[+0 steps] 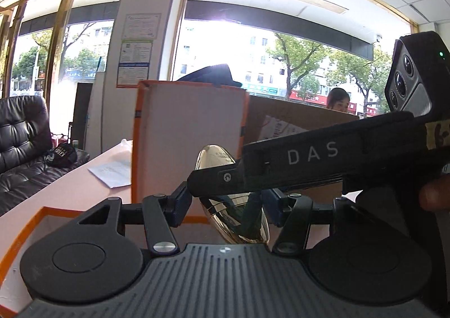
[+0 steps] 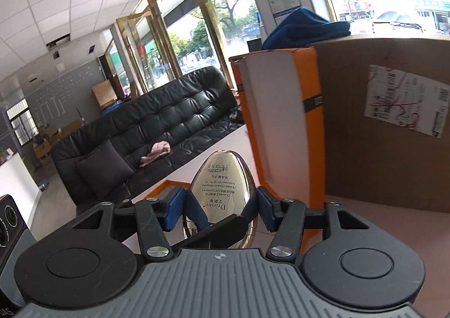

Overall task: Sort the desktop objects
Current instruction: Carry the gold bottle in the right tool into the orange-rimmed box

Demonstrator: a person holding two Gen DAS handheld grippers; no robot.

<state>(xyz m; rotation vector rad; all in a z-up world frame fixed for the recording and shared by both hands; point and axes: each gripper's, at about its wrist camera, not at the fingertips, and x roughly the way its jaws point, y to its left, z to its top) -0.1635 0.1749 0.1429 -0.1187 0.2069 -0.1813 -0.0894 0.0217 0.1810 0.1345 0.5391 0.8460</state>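
Observation:
A shiny golden egg-shaped cosmetic case (image 2: 223,185) with printed text stands between the blue pads of my right gripper (image 2: 222,208), which is shut on it. In the left wrist view the same case (image 1: 236,214) sits tilted between the pads of my left gripper (image 1: 229,205), which is also shut on it. The right gripper's black body (image 1: 312,160), marked DAS, crosses in front from the right and hides the case's middle. Just behind stands an open orange box with a white inside, its lid (image 1: 191,135) upright and its tray (image 1: 36,222) at the lower left.
A big cardboard box (image 2: 393,154) with a shipping label stands right of the orange lid (image 2: 281,109), a blue cloth (image 2: 306,25) on top. A paper sheet (image 1: 112,174) lies on the pale table (image 1: 73,191). A black sofa (image 2: 157,126) is beyond; a person (image 1: 339,98) sits behind the cardboard.

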